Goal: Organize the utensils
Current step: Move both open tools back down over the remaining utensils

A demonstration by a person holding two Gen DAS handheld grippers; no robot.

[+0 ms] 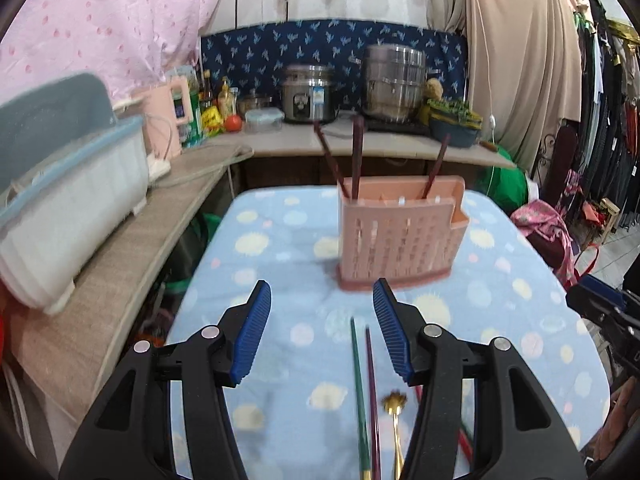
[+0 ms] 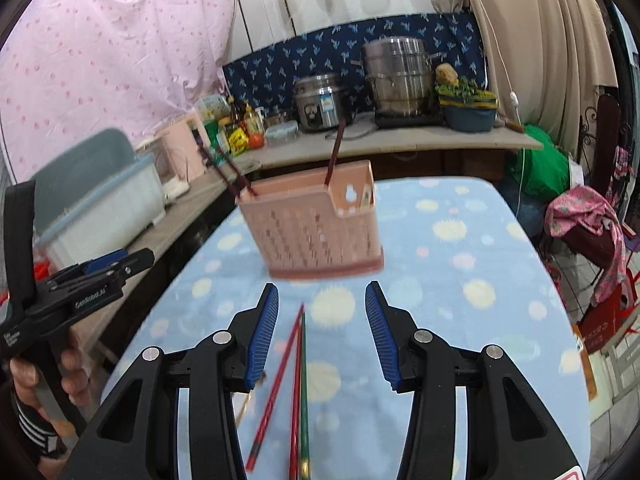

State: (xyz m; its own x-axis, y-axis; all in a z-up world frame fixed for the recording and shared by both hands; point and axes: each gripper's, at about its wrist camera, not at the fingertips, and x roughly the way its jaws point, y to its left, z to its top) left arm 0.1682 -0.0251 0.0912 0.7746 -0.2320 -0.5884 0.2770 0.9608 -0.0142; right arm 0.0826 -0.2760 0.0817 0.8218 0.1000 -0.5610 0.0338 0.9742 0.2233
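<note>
Blue cloth dotted with pale yellow and pink blobs covers the table point(image 1: 280, 216), and both tools hang over its near end. Left gripper point(image 1: 322, 330) has its blue ribbed pads spread wide with nothing between them; under that gap lie a green chopstick point(image 1: 360, 400) and a dark maroon chopstick point(image 1: 373, 404) side by side, nearly touching, with a gold-coloured utensil point(image 1: 394, 420) just to their right. Right gripper point(image 2: 322, 334) is likewise splayed apart and empty, held above a red chopstick point(image 2: 276, 384) that lies slanted, its far tip meeting the maroon and green pair. In the right wrist view the left tool shows at the left edge, gripped in a hand point(image 2: 40, 376).

Further along the table stands the pink slotted utensil holder point(image 1: 400, 236), upright, blurred in both views. Dark chopsticks point(image 1: 356, 156) lean out of its back compartments, some at the left end and one at the right.

Beyond that, a counter point(image 1: 400, 146) carries a rice cooker point(image 1: 308, 96), a tall steel steamer pot point(image 1: 394, 80) and a blue basin point(image 1: 454, 128) of greens. On the side shelf to the left sits a pale dish box point(image 1: 68, 200)
</note>
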